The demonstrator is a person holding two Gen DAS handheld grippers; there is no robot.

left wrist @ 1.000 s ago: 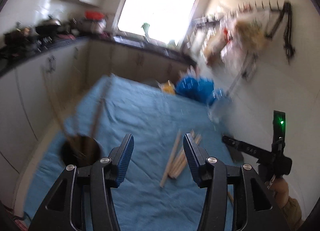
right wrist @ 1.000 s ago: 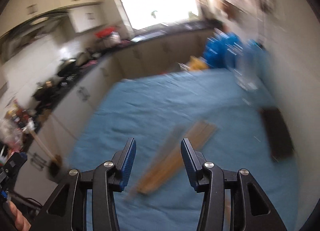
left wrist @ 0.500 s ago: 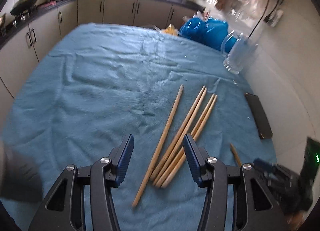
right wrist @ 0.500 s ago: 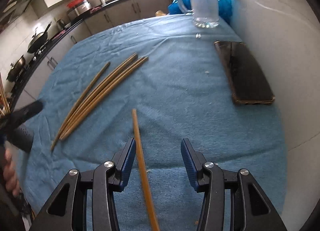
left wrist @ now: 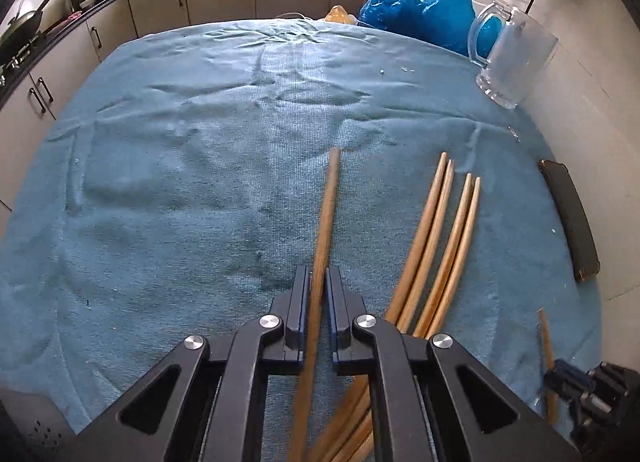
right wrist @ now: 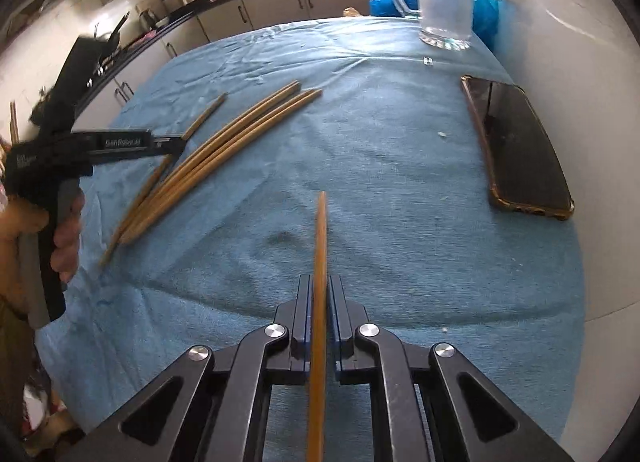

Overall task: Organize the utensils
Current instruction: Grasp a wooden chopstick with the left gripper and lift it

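Left claw (left wrist: 319,294) clenched on a single chopstick (left wrist: 326,221); jaws have just been closing, stick between the pads; its long axis runs straight ahead along the fingers, far tip out over the blue cloth (left wrist: 180,165) on the surface; near end passes back under the claw. Right claw (right wrist: 320,302) likewise clenched on its own lone chopstick (right wrist: 321,238), jaws just closed on it, same fore-aft alignment, tip ahead. Judgement: both sticks in line with the fingers, so the next move is a lift. Sticks look slim, tan wood, tapered, rigid. Just right of the left claw, four loose chopsticks (left wrist: 440,229) lie side by side, fanned, nearer the left hand. Farther off: dark phone (right wrist: 516,149) by the wall; glass mug (left wrist: 516,61) beyond.
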